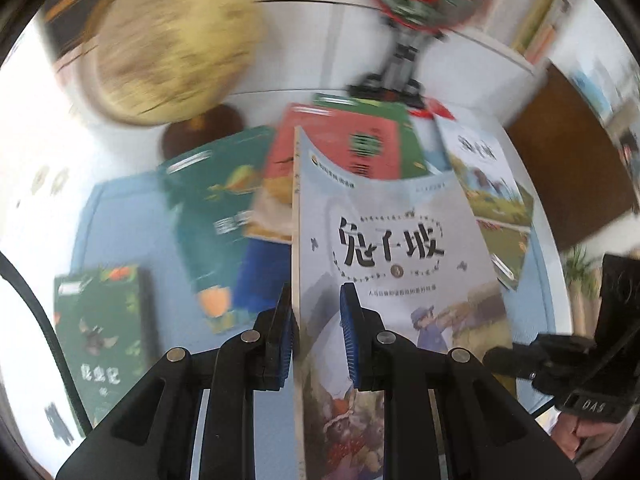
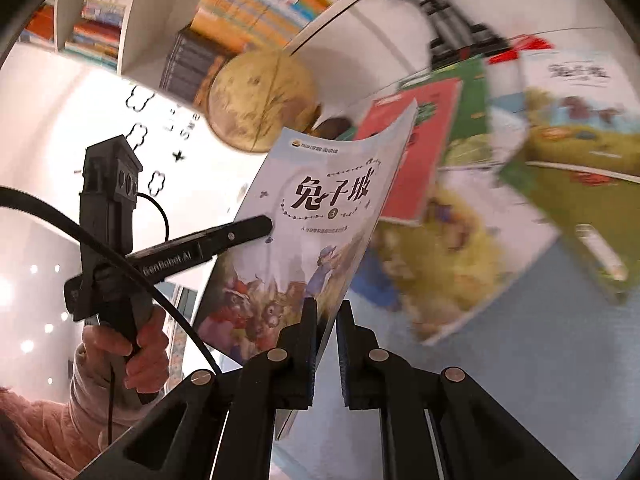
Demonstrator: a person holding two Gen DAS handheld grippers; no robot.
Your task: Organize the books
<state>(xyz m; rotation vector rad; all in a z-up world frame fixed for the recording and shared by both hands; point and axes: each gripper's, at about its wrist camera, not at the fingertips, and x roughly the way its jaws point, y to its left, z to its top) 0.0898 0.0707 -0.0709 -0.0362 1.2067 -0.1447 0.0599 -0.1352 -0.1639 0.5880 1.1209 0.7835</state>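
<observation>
Currently pale-blue paperback (image 1: 384, 240) off the blue mat (image 1: 128, 220), clamped by left gripper (image 1: 316, 336) and right gripper (image 2: 326, 340) at opposite edges. Thin, floppy, bowing; better gripped near spine.

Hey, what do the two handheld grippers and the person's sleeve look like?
Both grippers, left gripper and right gripper, are black angular plastic with silver round pins. The left one's jaws carry ribbed blue pads. From the right wrist view, its handle reads "GenRobot.AI", with a black cable curving past. The sleeve is pale pink knit.
</observation>
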